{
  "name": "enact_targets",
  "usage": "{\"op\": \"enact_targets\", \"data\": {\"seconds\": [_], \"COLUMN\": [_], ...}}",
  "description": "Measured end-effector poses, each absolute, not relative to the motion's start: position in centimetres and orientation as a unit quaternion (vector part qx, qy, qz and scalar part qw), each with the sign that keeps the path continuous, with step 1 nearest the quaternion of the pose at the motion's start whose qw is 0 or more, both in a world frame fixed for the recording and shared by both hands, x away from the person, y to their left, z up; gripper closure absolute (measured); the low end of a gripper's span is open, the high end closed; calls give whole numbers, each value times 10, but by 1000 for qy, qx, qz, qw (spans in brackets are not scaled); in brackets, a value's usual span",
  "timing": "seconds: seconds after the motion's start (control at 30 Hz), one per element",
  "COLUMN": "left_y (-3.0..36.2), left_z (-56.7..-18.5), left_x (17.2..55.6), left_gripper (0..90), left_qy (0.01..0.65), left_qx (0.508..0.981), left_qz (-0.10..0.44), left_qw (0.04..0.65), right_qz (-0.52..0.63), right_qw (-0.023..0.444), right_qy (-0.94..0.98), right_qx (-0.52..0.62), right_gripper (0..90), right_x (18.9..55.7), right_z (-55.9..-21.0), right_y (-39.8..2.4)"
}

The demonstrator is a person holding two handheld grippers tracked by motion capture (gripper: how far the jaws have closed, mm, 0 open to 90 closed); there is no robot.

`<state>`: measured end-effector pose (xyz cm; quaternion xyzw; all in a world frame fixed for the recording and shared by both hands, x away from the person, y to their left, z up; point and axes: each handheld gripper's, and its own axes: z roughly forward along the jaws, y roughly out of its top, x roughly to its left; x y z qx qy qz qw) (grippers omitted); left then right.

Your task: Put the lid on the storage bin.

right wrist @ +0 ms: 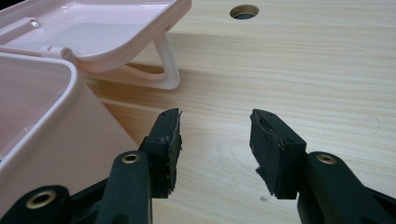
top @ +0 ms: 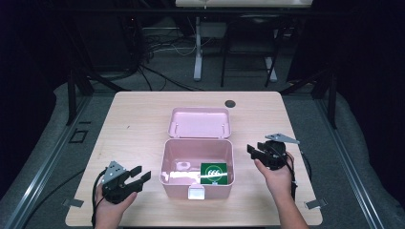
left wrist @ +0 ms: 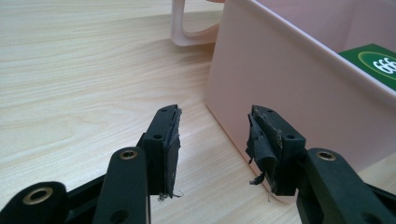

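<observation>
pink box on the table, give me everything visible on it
The pale pink, glossy plastic storage box stands upright at the middle of the light wooden table, its hinged lid thrown open behind, a handle loop under the lid. Inside lie a green card with a white oval logo and small pale items. Neither claw touches it.

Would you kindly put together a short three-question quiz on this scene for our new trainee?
1. True or false: the pink box stands with its lid open.
2. What lies in the box's right half: (a) a red ball, (b) a green card, (c) a spoon?
3. Fill in: the left gripper and right gripper both have their jaws ____.

Key: 1 true; 2 b; 3 open.
</observation>
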<state>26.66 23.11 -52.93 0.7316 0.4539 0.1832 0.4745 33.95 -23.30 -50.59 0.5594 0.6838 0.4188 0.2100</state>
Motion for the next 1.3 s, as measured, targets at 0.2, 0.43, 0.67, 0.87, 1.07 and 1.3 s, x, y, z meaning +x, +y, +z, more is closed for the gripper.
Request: {"op": "enact_targets", "data": {"seconds": [0.2, 0.43, 0.67, 0.87, 1.07, 1.3], "left_y": [229, 222, 208, 202, 196, 188], "left_z": [-523, -507, -498, -491, -493, -493], "left_x": [267, 269, 272, 275, 275, 273], "left_gripper": [531, 544, 583, 613, 643, 694], "left_qy": [453, 444, 417, 406, 397, 388], "left_qx": [727, 729, 740, 744, 758, 768], "left_qz": [185, 180, 159, 166, 138, 143], "left_qw": [482, 489, 504, 505, 499, 489], "right_qz": [404, 423, 433, 420, 421, 417], "right_qw": [207, 189, 173, 172, 181, 165], "right_qy": [701, 702, 710, 720, 719, 710], "right_qx": [550, 542, 527, 525, 523, 543], "right_gripper": [535, 556, 561, 562, 561, 566], "right_x": [342, 348, 360, 375, 386, 403], "right_z": [-506, -497, -472, -455, -447, -443], "right_y": [-227, -214, -200, -194, -191, -195]}}
